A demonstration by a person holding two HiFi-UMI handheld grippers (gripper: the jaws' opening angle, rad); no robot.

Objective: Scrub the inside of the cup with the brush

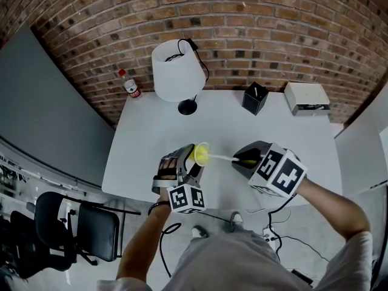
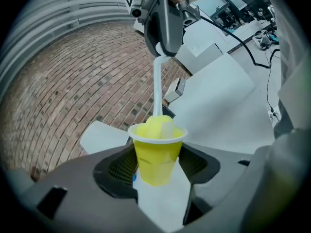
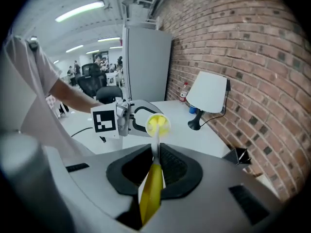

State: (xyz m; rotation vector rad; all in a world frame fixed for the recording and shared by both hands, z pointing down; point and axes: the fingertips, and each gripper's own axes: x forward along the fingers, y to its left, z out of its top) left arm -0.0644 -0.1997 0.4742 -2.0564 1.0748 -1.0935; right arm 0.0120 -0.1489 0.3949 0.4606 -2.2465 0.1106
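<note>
- Yellow cup [image 2: 156,152] is clamped at its lower body in the left claw [image 1: 195,162]. Its mouth is tipped toward 3 o'clock, probably so the brush enters straight.
- The right claw [image 3: 154,171] is clenched on the handle of the brush [image 3: 152,188], with the brush head inside the cup.
- Head view: the cup is at centre over the white worktop [image 1: 303,132], and a lamp [image 1: 177,71] is at 12 o'clock.
- Only the left gripper view shows the brush head reaching the rim. Only the right gripper view shows the handle seated between the jaws.

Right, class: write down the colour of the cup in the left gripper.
Yellow, with a pale rim; the cup shows best in the left gripper view.
</note>
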